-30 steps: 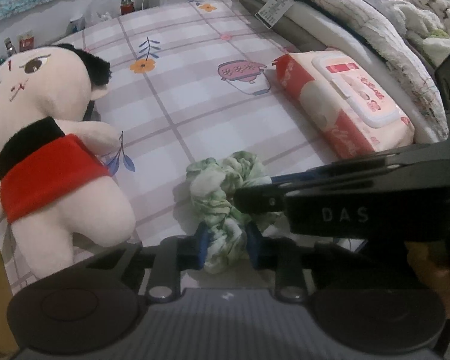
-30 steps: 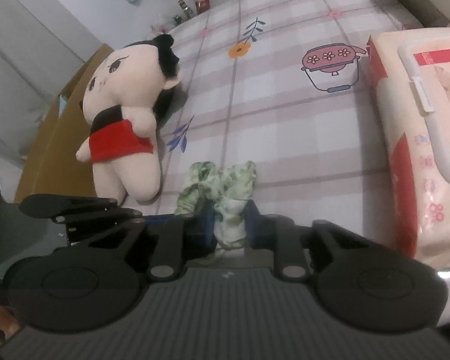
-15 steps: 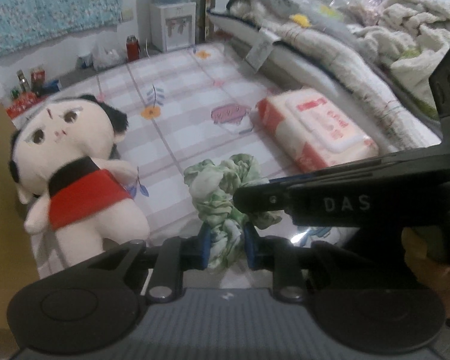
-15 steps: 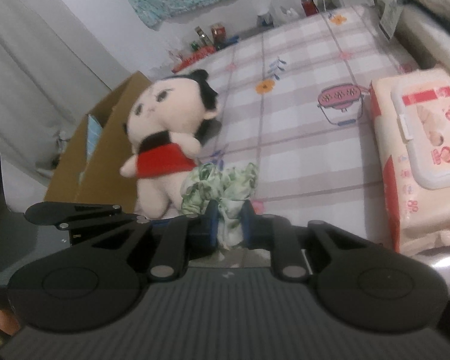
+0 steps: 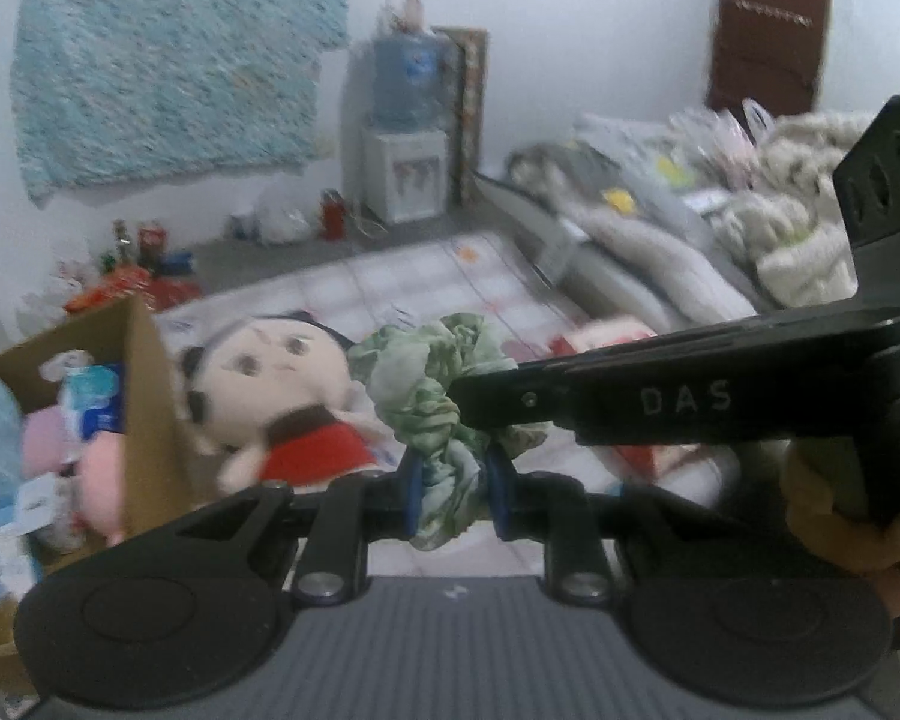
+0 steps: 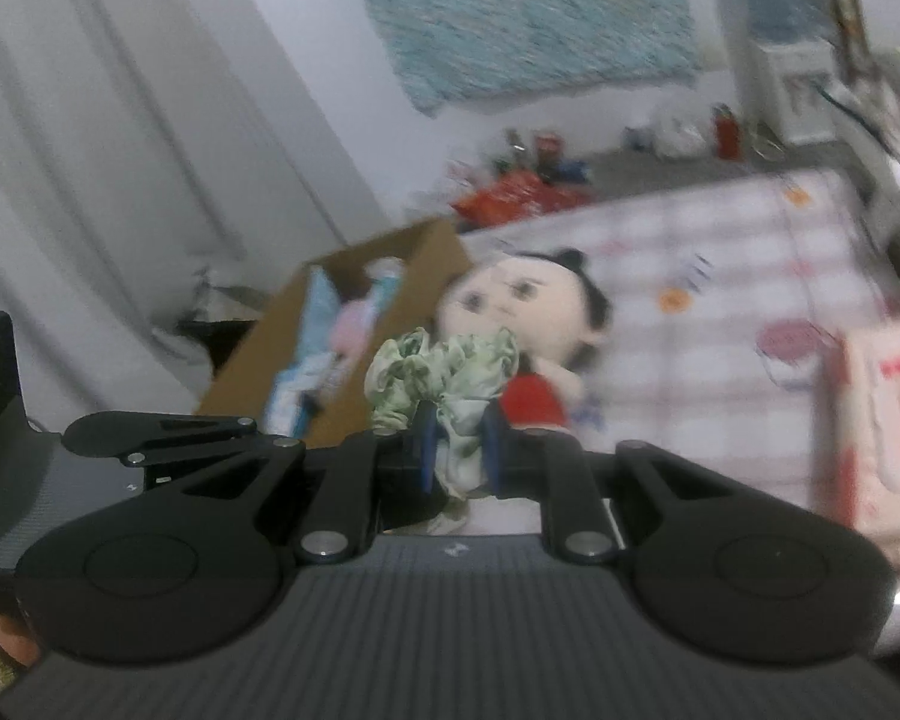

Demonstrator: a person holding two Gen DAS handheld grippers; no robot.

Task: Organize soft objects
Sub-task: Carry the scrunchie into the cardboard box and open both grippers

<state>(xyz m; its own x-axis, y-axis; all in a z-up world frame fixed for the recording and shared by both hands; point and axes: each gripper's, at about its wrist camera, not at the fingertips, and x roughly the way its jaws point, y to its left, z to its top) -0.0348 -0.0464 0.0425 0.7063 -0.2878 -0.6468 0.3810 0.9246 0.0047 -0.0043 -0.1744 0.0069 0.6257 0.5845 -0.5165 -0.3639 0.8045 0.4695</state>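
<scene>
Nearest the lens in both wrist views, the green-and-white scrunchie (image 5: 435,414) hangs pinched between blue pads: the left gripper (image 5: 450,495) has its jaws closed narrow on the lower fold of the fabric, and the right gripper (image 6: 459,444) has its jaws squeezed just as tightly on another part of the same ring, so the scrunchie is held by both at once, clear of the bed (image 6: 750,276). It looks very light and wholly limp: the gathered cloth bunches and droops past the pads, so it should give under any pull and weigh next to nothing. A ruffled elastic ring like this will likely stretch if the two hands draw apart, and may snap back or slip free from a shallow pinch, so the safest hold is a deep bite across the full thickness of the band, not on a loose frill. It is not fragile, and dropping it would do no harm. Just behind it lies the plush doll (image 5: 282,396), cream-faced with black hair and a red skirt, soft and bulkier, best taken by the body or an arm. To the left of the doll stands an open cardboard box (image 5: 144,420) already holding pink and blue soft things, probably where the scrunchie belongs. A pack of wet wipes (image 6: 888,420) lies off to the right on the bed, and farther back heaped bedding (image 5: 720,228) is piled beside it
</scene>
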